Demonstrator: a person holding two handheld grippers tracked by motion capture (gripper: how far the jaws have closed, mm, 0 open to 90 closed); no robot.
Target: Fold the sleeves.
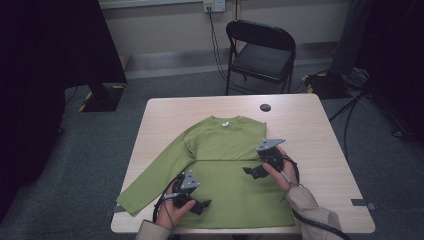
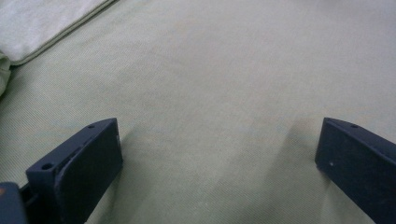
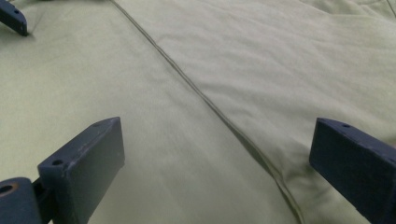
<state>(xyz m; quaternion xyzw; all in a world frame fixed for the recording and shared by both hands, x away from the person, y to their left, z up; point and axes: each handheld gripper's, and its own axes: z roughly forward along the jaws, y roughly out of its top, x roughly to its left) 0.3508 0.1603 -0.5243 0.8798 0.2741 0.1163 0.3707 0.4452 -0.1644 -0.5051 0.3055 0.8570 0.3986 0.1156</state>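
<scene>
A green long-sleeved shirt [image 1: 225, 165] lies flat on the table [image 1: 310, 130], collar toward the far side. Its right sleeve is folded across the chest and its left sleeve stretches out to the near left corner. My left gripper [image 1: 204, 205] hovers low over the shirt's lower left part, jaws wide open over plain green fabric [image 2: 210, 93]. My right gripper [image 1: 252, 171] is over the shirt's right middle, jaws also wide open. A folded edge or seam [image 3: 210, 107] runs between them on the green cloth [image 3: 280, 56].
A small dark round object [image 1: 265, 107] sits near the table's far edge. A black folding chair [image 1: 260, 50] stands behind the table. Bits of tape [image 1: 364, 203] mark the near corners. Bare tabletop lies to the right of the shirt.
</scene>
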